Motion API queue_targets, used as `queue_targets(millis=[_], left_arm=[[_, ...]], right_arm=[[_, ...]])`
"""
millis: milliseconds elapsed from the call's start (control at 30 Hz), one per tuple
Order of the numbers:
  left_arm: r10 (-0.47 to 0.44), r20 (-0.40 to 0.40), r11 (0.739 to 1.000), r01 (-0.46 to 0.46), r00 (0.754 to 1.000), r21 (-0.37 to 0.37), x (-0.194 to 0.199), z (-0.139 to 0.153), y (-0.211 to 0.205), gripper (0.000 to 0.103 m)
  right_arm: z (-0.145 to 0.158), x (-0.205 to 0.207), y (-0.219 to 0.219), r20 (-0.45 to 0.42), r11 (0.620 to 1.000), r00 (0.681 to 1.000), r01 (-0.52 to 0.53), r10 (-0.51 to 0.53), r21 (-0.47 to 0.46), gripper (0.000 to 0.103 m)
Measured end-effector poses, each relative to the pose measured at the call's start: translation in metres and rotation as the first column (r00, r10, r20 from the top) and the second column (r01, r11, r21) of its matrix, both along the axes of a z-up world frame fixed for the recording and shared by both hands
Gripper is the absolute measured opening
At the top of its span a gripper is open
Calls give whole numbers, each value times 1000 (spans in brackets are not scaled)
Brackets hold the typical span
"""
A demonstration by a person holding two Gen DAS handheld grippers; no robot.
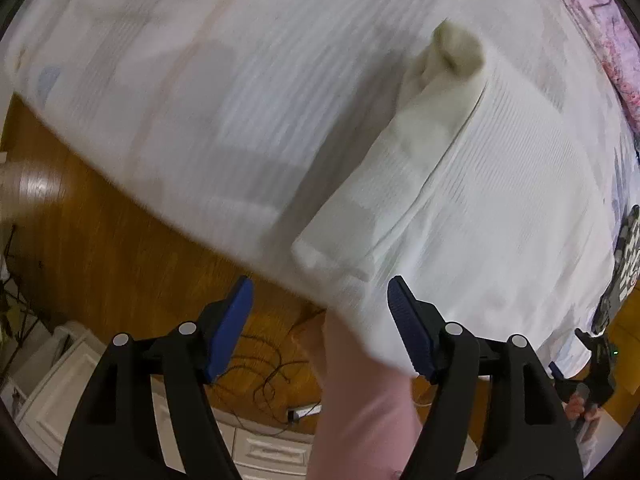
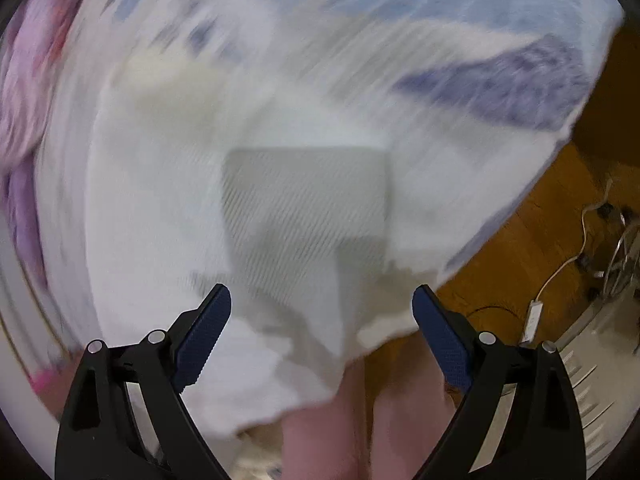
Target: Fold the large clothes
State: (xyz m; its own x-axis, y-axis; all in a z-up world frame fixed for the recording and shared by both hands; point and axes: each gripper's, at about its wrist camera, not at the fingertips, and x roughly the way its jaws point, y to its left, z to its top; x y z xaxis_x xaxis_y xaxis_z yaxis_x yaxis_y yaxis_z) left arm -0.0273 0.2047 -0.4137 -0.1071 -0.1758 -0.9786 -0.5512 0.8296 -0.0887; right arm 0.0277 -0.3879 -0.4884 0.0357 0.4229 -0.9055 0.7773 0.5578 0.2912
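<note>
- Left tool [image 1: 320, 322]: blue pads [image 1: 230, 328] spread wide, nothing clamped; it points steeply down over the bed edge.
- Right tool [image 2: 322, 330]: jaws wide apart too, empty, hanging over the cloth's near edge.
- Below both: person's legs in pink [image 1: 360, 412], wooden floor [image 1: 120, 248] with loose cables [image 1: 264, 376].
- White ribbed garment [image 1: 480, 208] lies flat on the bed, near hem just past the left tool's tips; in the right wrist view it sits directly ahead of the jaws, blurred.
- Folded sleeve [image 1: 400, 168] lies diagonally across it, cuff towards the far side.
- Beyond: white-and-blue bedspread [image 2: 500, 72], pink patterned fabric [image 1: 612, 48] at the far edge.
</note>
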Motion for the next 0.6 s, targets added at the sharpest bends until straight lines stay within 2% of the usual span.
queue_targets(millis=[33,67,100,167,267,333,433,500,567,600], left_arm=[[-4,8,1000,4,1000,-4,8,0,-2,70],[-10,15,1000,10,1000,-6,13,0,-2,70],[-27,28,1000,27,999,-4,24,2,-1,70],[-70,40,997,70,997,12,38,7,2,70],[-189,23,980,187,982,66,63,8,-22,70],[-211,21,975,209,977,73,73,8,-38,70],[-237,8,969,235,972,80,83,6,-51,70],[-265,0,959,263,964,102,88,7,-55,70],[-295,-8,950,294,955,109,96,7,-65,70],[-305,-16,945,305,952,115,100,6,-68,70]], right_arm=[[-6,2,-6,33,999,998,43,-44,26,73],[-8,2,-8,53,997,996,71,-73,40,20],[-10,2,-9,57,994,993,97,-99,49,7],[-5,-3,-4,34,997,996,78,-79,22,7],[-2,-29,6,-7,999,999,38,-38,-8,7],[-12,-50,7,-43,998,997,69,-68,12,7],[-15,-42,9,-70,999,997,34,-34,2,8],[-8,-30,13,-110,1000,994,17,-18,-8,22],[3,-22,11,-151,1000,989,-4,5,7,74],[15,-13,17,-131,1000,991,0,0,0,80]])
